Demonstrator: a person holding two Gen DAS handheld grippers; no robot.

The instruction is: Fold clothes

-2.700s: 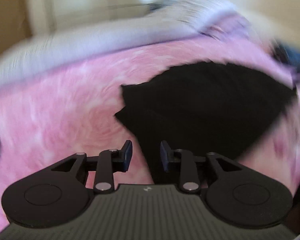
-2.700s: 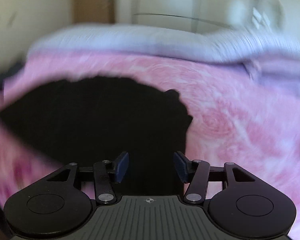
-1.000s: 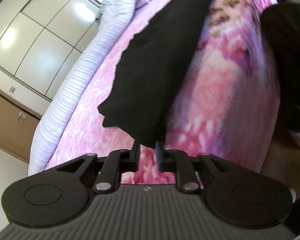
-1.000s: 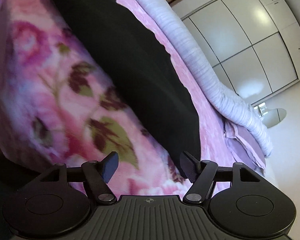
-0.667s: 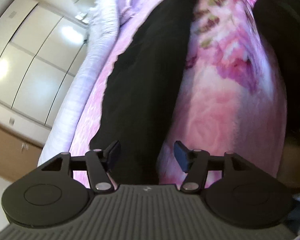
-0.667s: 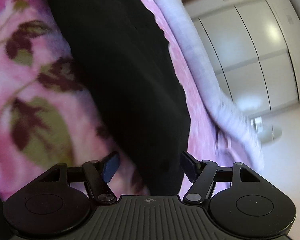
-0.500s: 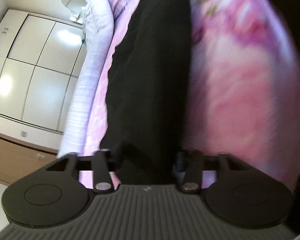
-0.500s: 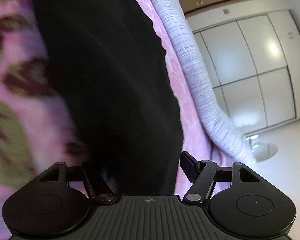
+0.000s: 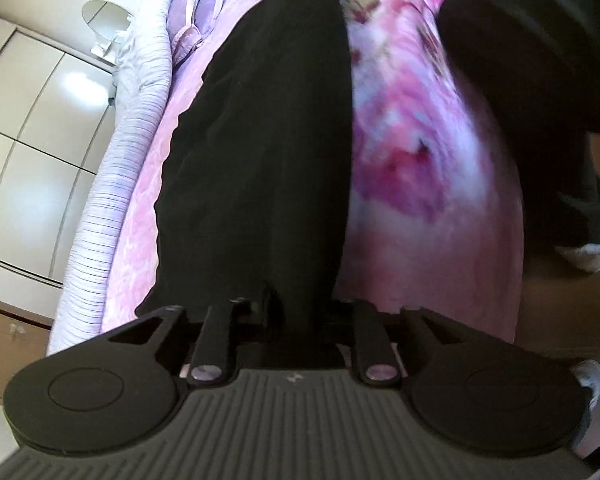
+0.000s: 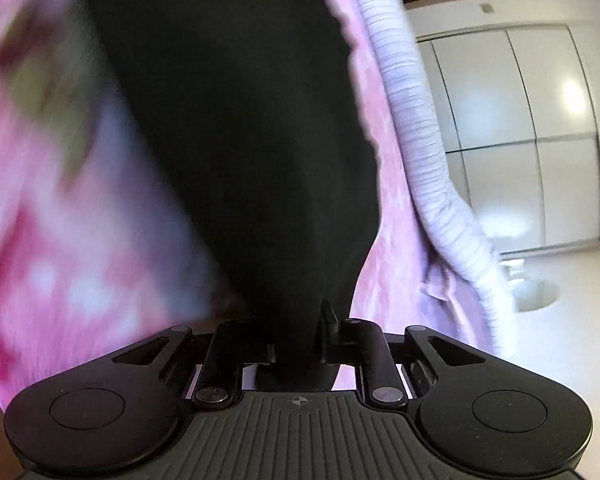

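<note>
A black garment (image 9: 260, 140) lies stretched out on a pink flowered blanket (image 9: 412, 168) on a bed. My left gripper (image 9: 296, 308) is at one end of it, and the cloth runs between its jaws and hides the fingertips. My right gripper (image 10: 300, 328) is shut on the other end of the black garment (image 10: 240, 120); the cloth is pinched between its jaws and bunches there.
A striped lilac cover (image 9: 116, 184) lies along the far side of the bed, with lilac pillows (image 9: 196, 16) behind. White wardrobe doors (image 10: 520, 128) stand beyond. A person's dark trouser leg (image 9: 540, 60) and white sock (image 9: 588, 252) are beside the bed on a brown floor.
Both grippers have moved in onto the ends of the black garment. The right jaws were wide open and have shut on the cloth. The left jaws have also narrowed around it.
</note>
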